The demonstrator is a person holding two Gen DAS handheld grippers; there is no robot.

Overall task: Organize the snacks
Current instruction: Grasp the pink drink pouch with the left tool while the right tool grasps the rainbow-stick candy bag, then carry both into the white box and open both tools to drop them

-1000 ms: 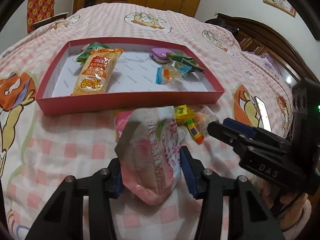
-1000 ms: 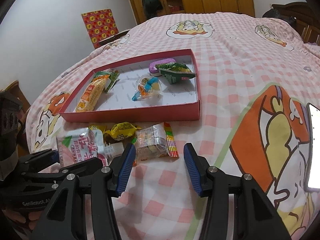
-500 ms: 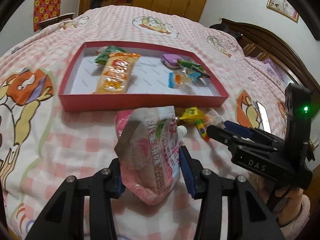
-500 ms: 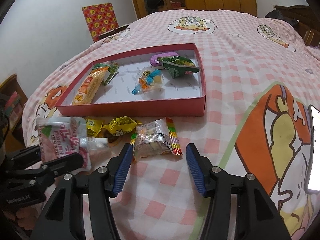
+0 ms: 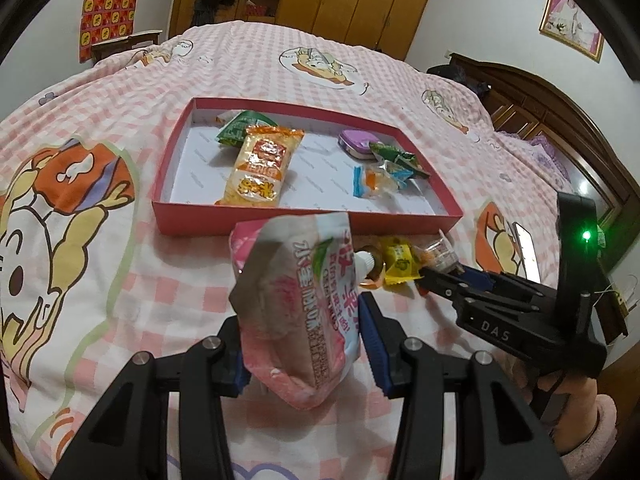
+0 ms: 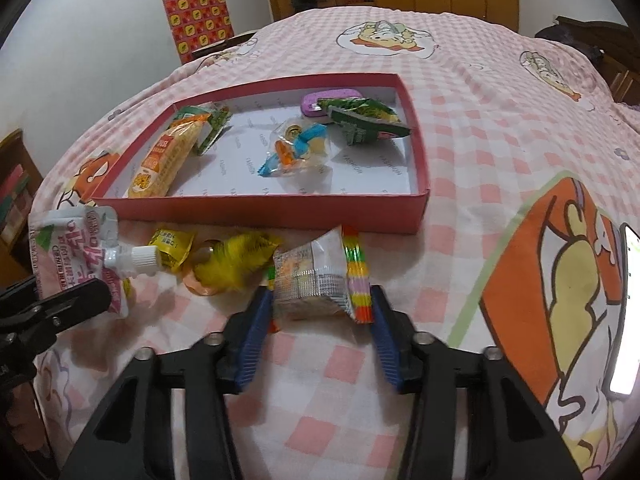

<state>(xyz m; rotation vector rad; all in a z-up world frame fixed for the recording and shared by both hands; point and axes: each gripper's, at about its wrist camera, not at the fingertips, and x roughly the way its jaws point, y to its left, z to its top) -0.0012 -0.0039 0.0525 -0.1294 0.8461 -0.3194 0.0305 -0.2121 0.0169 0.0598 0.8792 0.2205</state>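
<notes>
My left gripper is shut on a pink spouted drink pouch and holds it above the bedspread, in front of the red tray. From the right wrist view the same pouch shows at far left. My right gripper has its jaws closing around a clear biscuit packet with a rainbow edge, and both blue pads touch its sides. The tray holds an orange snack pack, green packets, a purple tin and a clear candy bag.
Yellow wrapped snacks lie on the pink checked bedspread between the pouch and the clear packet, close to the tray's front wall. A lit phone lies at the right. Wardrobes and a dark headboard stand beyond the bed.
My right gripper has come forward over the clear packet and narrowed its jaws onto it. My left gripper has drawn back and up a little, still holding the pouch.
</notes>
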